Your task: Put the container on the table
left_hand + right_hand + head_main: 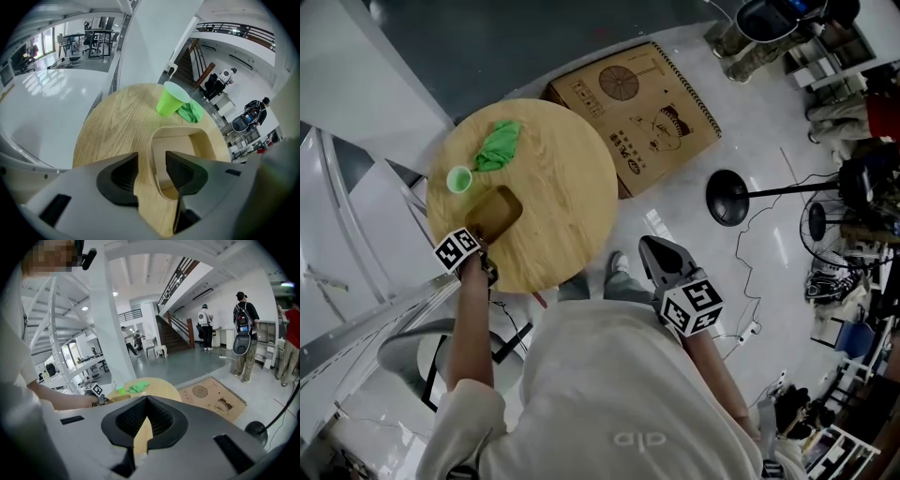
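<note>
A shallow wooden container rests on the round wooden table, near its front left edge. My left gripper reaches it from the near side. In the left gripper view the container sits flat on the table, and its near wall runs between the jaws of the left gripper, which is open, with a gap on each side of the wall. My right gripper hangs shut and empty over the floor to the right of the table; its tips meet.
A green cup and a green cloth lie on the table just beyond the container. A flat cardboard box lies on the floor behind the table. A black round stand base is at right, white metal framing at left.
</note>
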`<state>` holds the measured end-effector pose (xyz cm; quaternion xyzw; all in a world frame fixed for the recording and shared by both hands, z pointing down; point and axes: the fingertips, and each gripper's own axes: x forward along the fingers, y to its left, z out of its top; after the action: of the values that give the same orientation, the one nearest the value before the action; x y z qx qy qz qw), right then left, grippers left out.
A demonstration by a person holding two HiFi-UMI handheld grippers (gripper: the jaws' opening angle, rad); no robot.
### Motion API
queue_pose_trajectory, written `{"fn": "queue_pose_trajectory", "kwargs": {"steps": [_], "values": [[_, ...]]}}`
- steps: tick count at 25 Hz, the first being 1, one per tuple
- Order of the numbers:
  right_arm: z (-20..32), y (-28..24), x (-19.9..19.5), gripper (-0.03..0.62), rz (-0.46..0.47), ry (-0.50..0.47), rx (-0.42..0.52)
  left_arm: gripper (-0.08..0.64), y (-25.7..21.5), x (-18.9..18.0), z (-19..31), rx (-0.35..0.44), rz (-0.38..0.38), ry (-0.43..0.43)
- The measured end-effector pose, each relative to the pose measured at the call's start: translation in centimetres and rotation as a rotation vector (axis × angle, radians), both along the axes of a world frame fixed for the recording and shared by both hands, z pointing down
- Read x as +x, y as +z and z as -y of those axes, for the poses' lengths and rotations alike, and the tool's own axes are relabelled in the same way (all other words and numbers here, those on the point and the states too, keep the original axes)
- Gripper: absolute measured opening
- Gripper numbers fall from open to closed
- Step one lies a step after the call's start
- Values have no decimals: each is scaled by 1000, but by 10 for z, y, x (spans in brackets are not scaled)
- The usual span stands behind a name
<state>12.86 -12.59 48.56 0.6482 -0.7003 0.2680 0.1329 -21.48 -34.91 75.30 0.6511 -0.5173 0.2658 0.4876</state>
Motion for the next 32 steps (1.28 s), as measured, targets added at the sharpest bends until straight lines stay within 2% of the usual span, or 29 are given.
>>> {"fn": "queue_pose_trajectory", "kwargs": {"steps": [4,7,12,17,19,25,32], "values": [[5,0,1,26,7,-20,6,212,-6,-3,0,14,23,-2],[8,-2,3,25,13,-46,16,212,-19,2,-4,51,64,44],[27,-7,2,26,38,-152,39,208,-54,4,-20,127,122,76],[47,-16,-12,25,69,-290,69,40,-93,4,-48,191,155,92],[56,-18,-21,26,81,-349,81,21,-106,4,-63,212,154,102],[82,-25,-68,25,118,-534,112,15,-143,0,-105,272,69,67],[92,-34,-140,25,157,-773,133,15,-208,-30,-160,413,163,18]]}}
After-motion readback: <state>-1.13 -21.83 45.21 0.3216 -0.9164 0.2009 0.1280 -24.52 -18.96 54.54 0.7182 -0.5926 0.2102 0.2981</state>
